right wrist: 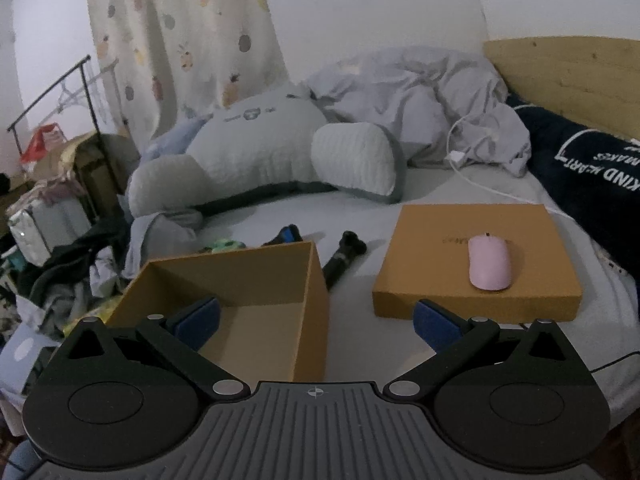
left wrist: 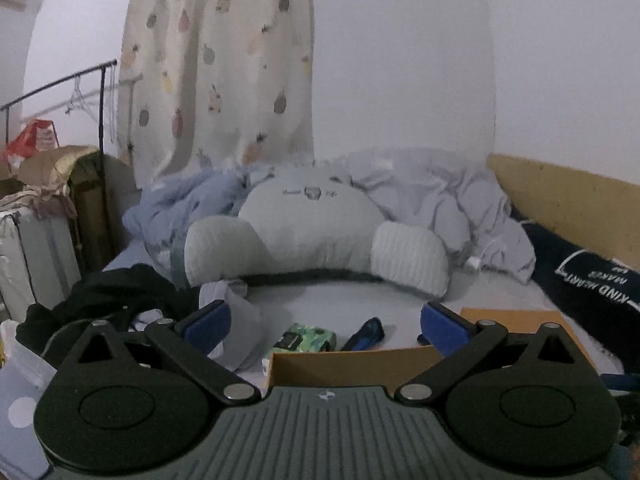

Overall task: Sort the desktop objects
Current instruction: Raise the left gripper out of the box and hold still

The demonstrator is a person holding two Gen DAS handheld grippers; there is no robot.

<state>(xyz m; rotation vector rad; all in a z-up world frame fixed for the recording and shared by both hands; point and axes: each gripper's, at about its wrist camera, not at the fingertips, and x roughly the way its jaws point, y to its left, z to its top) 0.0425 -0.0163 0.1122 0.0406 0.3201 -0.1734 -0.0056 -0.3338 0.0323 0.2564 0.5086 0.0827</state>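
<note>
An open brown cardboard box (right wrist: 312, 280) stands on the bed with nothing visible inside. To its right lies a flat brown lid (right wrist: 460, 280) with a pink mouse (right wrist: 490, 262) on top. Between them rests a black cylindrical object (right wrist: 342, 258). Behind the box lie a blue-and-black item (right wrist: 286, 236) and a green patterned pack (right wrist: 224, 245). My right gripper (right wrist: 316, 320) hangs open above the box's near right corner. My left gripper (left wrist: 326, 322) is open, low behind the box wall (left wrist: 352, 368), facing the green pack (left wrist: 304, 340) and blue-black item (left wrist: 366, 334).
A big pale plush pillow (right wrist: 260, 148) and a crumpled grey duvet (right wrist: 420, 96) fill the far side of the bed. A white charger cable (right wrist: 480, 184) trails past the lid. Dark clothes (left wrist: 104, 296) pile at the left, a navy printed cushion (right wrist: 588, 172) lies at the right.
</note>
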